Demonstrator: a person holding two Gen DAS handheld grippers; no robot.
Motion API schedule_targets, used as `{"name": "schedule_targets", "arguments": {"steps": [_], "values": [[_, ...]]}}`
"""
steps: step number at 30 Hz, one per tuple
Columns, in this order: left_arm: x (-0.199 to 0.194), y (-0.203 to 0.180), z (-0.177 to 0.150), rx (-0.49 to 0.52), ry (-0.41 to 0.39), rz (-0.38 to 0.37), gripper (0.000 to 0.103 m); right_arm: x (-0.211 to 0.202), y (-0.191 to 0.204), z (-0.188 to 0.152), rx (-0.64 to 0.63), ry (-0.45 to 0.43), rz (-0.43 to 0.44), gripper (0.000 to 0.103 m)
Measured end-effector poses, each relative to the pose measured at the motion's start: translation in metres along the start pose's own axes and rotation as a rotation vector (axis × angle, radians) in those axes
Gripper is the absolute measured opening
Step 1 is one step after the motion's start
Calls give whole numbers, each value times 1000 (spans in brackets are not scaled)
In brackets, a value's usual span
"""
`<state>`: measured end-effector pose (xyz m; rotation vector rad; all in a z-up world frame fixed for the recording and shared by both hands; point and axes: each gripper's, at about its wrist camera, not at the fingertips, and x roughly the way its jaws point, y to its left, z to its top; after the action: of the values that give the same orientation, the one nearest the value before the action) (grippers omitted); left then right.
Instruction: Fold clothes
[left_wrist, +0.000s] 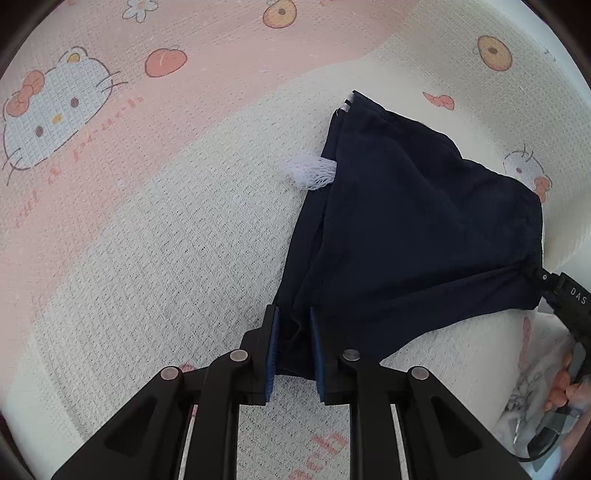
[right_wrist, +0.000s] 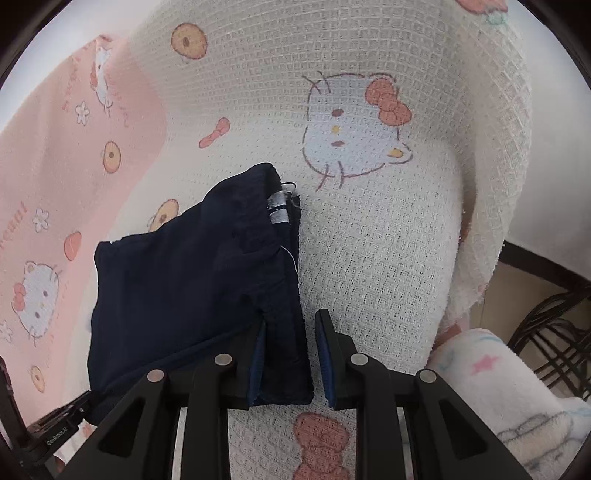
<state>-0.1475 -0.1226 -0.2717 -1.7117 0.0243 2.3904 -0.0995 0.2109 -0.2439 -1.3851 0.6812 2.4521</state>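
Dark navy cloth garment (left_wrist: 413, 236) lies partly folded on the cream-and-pink waffle-weave cartoon-cat blanket (left_wrist: 155, 229). Left gripper (left_wrist: 293, 350) is clamped on the garment's near edge, fabric bunched between its blue pads. Right gripper (right_wrist: 291, 360) pinches the other near corner; a sliver of gap shows beside its right pad.

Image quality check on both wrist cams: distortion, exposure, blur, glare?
Left wrist: strong fisheye bowing, dark vignette corners; even soft light, no glare; navy garment crushed to near-black, folds barely readable; blanket weave sharp. Right wrist: same bowing; white blanket bright, slightly washed at top; garment underexposed; no motion blur.
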Motion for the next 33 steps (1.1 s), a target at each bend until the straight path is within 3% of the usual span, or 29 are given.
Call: {"name": "schedule_targets", "arguments": {"steps": [5,10,13,15,18,22,25,26,27,28,29,33], "values": [[-2,1,0,11,-3,-15,16,-4,-1,1,-25,-8,16,28],[-17,6,-3,9,-31,-34,16,-24,9,-1,-91,-67,28,55],[-30,-3,-5,92,-69,25,16,-33,18,-4,-137,-96,49,61],[-30,-24,12,186,-108,99,16,-34,26,-6,-176,-102,51,67],[-28,-55,1,336,-135,195,16,-32,36,-9,-207,-86,56,67],[-30,-63,-4,425,-132,240,16,-33,41,-14,-229,-75,59,67],[-36,-70,-1,431,-131,199,16,-43,52,-18,-324,-102,53,71],[-38,-72,-1,443,-129,207,22,-45,55,-21,-352,-109,47,75],[-41,-74,-3,460,-130,226,30,-46,57,-24,-375,-112,41,75],[-44,-76,-5,477,-131,245,49,-46,60,-26,-397,-115,35,75],[-47,-81,-9,529,-159,298,58,-47,62,-29,-420,-118,29,76],[-59,-106,-39,840,-333,561,58,-44,70,-38,-480,-105,3,76]]}}
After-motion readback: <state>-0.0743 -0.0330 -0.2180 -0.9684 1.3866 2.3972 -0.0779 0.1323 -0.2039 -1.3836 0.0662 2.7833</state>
